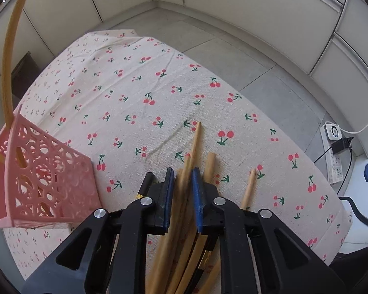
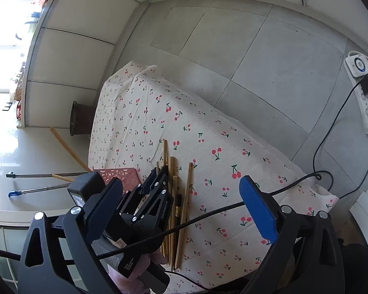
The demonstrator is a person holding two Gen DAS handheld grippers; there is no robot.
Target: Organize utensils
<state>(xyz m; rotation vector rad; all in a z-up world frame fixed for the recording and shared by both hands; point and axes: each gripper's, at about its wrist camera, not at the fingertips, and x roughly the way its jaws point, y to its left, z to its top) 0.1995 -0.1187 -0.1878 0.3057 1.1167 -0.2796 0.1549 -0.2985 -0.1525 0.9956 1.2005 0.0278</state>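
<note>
On left claw body, white lettering, blurred, above chopsticks

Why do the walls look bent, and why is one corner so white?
Left wrist view: the fisheye lens bows the wall panels and darkens the corners; light is even. Right wrist view: same bending, and daylight from the window washes out the top-left corner, while the cherry tablecloth stays sharp.

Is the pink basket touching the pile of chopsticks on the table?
Apart. In the left wrist view, bare cherry tablecloth shows between the pink basket and the chopsticks.
</note>
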